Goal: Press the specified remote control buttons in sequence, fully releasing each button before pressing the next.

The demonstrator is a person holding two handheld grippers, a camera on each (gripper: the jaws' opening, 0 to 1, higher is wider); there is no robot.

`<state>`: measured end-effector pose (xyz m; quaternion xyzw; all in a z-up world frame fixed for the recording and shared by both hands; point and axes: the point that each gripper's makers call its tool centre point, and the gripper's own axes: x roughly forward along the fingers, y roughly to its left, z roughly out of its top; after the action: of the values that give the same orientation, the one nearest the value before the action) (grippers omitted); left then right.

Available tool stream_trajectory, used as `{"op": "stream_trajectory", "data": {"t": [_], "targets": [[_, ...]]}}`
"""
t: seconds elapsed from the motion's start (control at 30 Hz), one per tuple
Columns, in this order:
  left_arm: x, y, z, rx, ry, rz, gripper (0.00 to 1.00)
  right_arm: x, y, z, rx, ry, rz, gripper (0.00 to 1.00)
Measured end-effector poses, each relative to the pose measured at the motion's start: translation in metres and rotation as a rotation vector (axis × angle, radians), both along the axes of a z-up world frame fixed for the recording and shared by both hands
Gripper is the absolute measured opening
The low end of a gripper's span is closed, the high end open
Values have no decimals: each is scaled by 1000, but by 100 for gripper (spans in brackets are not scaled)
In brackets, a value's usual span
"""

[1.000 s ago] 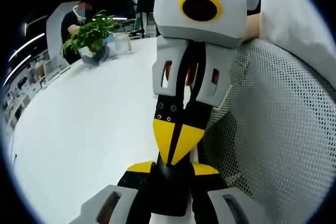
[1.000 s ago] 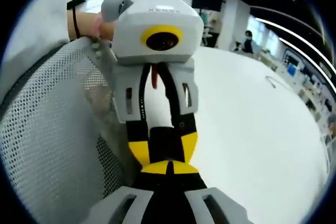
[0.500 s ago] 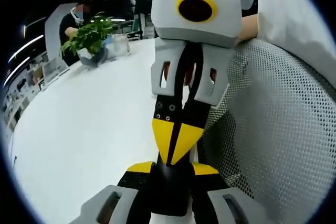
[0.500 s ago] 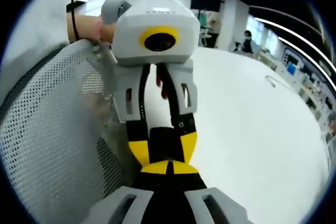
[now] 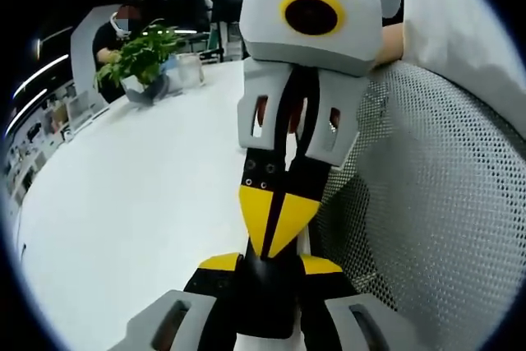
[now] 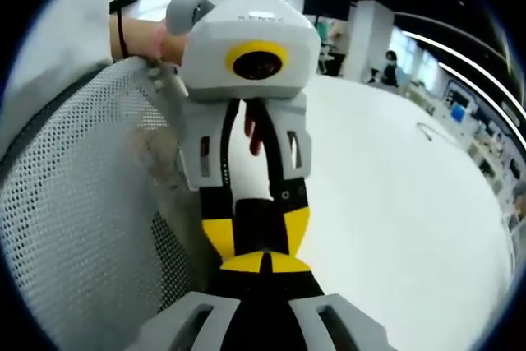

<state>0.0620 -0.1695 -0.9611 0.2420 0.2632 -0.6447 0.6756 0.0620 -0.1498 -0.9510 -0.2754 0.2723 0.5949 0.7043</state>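
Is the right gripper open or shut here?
Shut: on the right gripper, both yellow tips meet along a thin seam.

Mesh chair (image 5: 436, 203) alongside; open white table (image 5: 140, 195) opposite.

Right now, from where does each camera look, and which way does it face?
Left gripper view: rides on the left gripper, looks along its jaws at the right gripper, tip to tip over the white table; the person's forearm shows.
Right gripper view: rides on the right gripper, looks the opposite way; a wrist shows.
Shared: both grippers, table, mesh chair back, the black object in the left jaws.
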Motion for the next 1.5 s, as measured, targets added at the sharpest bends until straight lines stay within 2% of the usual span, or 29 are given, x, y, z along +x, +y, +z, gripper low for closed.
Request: {"op": "stream_trajectory", "data": {"t": [0.4,0.87,1.13,1.2,1.23,1.27,1.5], "targets": [[0,0,0,2,-1,1,25,-1,-7,0,-17,13,-3,0],[0,0,0,2,-2,0,25,-4,-17,-2,-62,12,-4,16],[0,0,0,1,-2,0,25,-6,-20,-3,-73,21,-6,19],[0,0,0,1,-2,1,25,-7,-29,-10,-134,21,-2,23],[0,0,0,0,-2,1,25,-6,-31,-12,-149,-5,14,25],[0,0,0,0,-1,1,25,-8,-35,-16,-175,6,14,25],[0,0,0,-1,-2,2,25,-3,-38,-13,-146,22,-6,22]]}}
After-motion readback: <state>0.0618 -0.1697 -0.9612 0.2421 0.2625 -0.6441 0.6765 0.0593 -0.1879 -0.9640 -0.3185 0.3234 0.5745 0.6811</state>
